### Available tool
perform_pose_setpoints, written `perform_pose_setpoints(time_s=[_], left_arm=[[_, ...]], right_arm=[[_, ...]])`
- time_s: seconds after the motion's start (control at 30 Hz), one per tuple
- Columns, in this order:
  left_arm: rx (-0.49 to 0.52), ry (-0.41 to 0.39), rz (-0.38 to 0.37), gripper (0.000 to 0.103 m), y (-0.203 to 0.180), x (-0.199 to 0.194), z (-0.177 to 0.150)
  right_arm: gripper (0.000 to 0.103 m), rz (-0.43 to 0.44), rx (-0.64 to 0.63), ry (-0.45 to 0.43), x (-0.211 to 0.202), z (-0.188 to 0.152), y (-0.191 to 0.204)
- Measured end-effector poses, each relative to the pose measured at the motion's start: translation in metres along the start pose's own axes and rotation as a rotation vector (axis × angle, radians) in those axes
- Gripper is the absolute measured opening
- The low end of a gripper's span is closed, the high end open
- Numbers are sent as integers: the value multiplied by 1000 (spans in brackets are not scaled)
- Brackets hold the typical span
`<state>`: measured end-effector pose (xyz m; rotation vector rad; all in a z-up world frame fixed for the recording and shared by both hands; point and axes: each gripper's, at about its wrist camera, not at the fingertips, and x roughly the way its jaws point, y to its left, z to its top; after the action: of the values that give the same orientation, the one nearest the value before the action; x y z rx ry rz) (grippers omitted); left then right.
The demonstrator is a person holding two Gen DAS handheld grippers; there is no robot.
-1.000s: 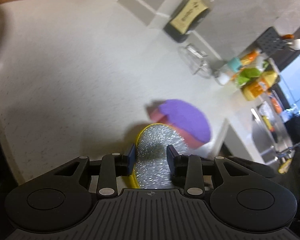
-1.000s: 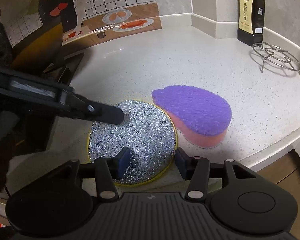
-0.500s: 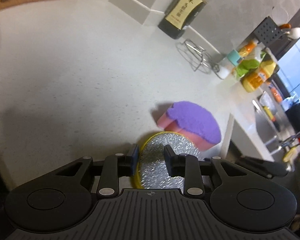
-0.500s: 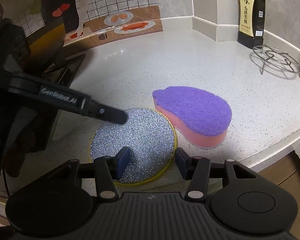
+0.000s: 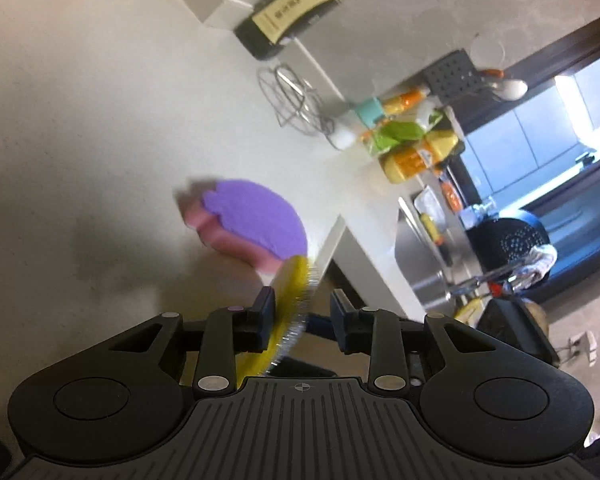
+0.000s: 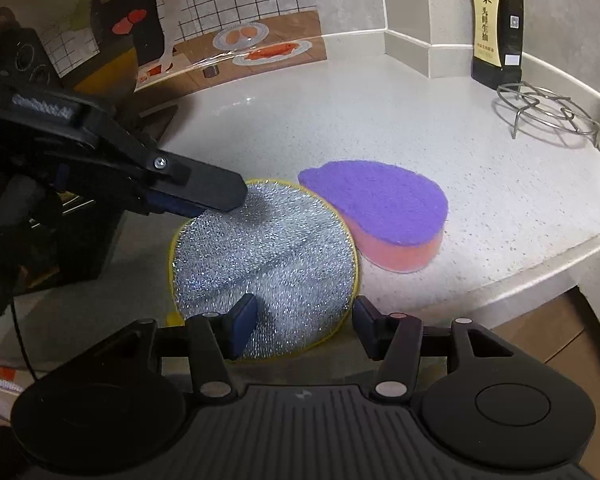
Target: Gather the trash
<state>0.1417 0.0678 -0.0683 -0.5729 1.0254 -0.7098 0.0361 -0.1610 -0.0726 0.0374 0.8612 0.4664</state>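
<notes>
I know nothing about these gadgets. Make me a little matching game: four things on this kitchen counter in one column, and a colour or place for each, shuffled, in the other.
Things:
1. round scrubbing pad
2. sponge
3. bottle
4. wire trivet

Descriptions:
A. bare metal rings on legs, in front of the bottle
B. purple top, pink body
C. dark, tan label, stands by the back wall
D. silver glitter face, yellow rim

Pairs: 1-D, 2-B, 3-C, 4-A

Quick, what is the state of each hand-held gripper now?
Left hand-held gripper: open, jaws have just been closing around the round scrubber, not clamped.
Right hand-held gripper: open, empty.
</notes>
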Motion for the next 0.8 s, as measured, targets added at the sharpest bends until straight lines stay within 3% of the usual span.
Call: perform_pose_setpoints(time_s=[0.1,0.23,0.3,0.43,0.57,0.63,0.8], left_arm=[[73,42,138,31,-10,17,-6],[43,44,143,24,-8,25,-11],[46,13,160,19,-9,22,-11],[26,-31,245,19,-12,9,-14],[-65,-103,286,19,-4,-15,-20],[-108,-141,300,19,-1,-28,-21],[-46,-261,392,18,-9,-55,-19]], right_arm=[[53,10,-28,3,-8,-3,0],[53,8,-46,4,-12,-8,1],[53,9,-36,3,-13,-8,-1],[54,-40,-40,-4,-20,-1,-6],[75,-125,-62,-72,-25,18,-15],[76,-163,-74,-89,-19,28,-18],[76,-163,9,-51,11,46,-30]])
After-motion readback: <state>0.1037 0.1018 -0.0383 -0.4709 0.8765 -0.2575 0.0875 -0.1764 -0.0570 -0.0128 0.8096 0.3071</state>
